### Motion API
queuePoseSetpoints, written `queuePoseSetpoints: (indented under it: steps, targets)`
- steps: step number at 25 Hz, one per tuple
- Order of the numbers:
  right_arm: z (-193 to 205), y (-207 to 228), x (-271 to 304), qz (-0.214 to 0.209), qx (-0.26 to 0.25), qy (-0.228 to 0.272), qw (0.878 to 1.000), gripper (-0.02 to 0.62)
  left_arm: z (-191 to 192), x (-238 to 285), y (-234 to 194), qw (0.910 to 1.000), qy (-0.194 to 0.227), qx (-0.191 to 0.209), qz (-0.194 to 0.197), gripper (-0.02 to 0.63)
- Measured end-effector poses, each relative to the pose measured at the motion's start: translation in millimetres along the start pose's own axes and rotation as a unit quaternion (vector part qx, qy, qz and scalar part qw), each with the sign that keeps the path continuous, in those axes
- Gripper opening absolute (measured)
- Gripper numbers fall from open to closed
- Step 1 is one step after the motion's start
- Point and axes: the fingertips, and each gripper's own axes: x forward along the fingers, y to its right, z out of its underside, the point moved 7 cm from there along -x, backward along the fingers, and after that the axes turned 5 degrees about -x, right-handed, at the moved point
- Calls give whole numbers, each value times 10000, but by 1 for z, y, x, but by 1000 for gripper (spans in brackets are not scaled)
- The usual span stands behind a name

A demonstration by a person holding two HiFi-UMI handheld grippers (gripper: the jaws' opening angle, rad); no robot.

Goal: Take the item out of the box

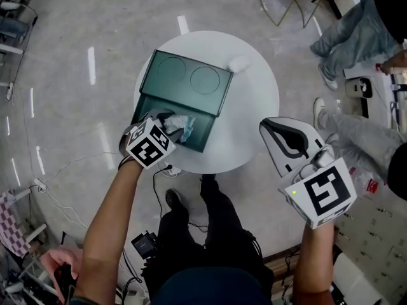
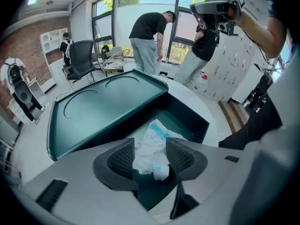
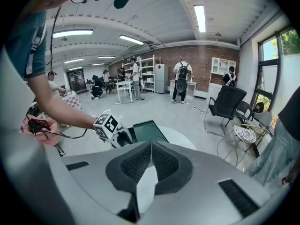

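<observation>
While white table sits on glossy grey floor, left gripper gapes round packet in box, maybe touching; right gripper closed, empty.

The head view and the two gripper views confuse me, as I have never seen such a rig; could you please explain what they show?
There is no robot: a person holds a two-jaw gripper in each hand; the marker cubes are parts of them. The head view looks down from the person's head; each gripper view looks along its own jaws. On the round white table stands a dark green box with its lid open. The left gripper reaches into the box, jaws open on either side of a crumpled white packet, not gripping it. The right gripper hovers by the table's edge, shut and empty.
</observation>
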Motion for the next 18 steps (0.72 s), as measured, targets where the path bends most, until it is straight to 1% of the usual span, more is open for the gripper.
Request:
queuePoseSetpoints:
  steps: [3,5,8,9,11,13,16,18]
  targets:
    - [2,0,0,13,32,-36,10000,40,1,6,-1,10000,-50,-33,6,216]
    - [3,-1,-2,-19,17,9,10000,40,2,9,0,10000,-97,-22,10,199]
    - [-1,-2,-4,9,10,104,9999,40,3,12,3,9997,-207,148,-55,141]
    - [-4,-4,-5,10,-10,163,9999,40,3,12,4,9995,-234,211,-93,94]
    - [-9,-8,-6,4,-44,218,9998,40,4,9,5,9992,-262,239,-177,63]
    - [-16,-13,-8,-9,-77,201,9998,40,3,0,4,9991,-208,193,-302,38]
    - [-27,-20,-13,38,-98,153,9998,40,-1,-26,4,9987,25,148,-492,32]
    - [-35,-24,-16,64,-122,291,9995,40,-4,-47,2,9979,208,105,-604,32]
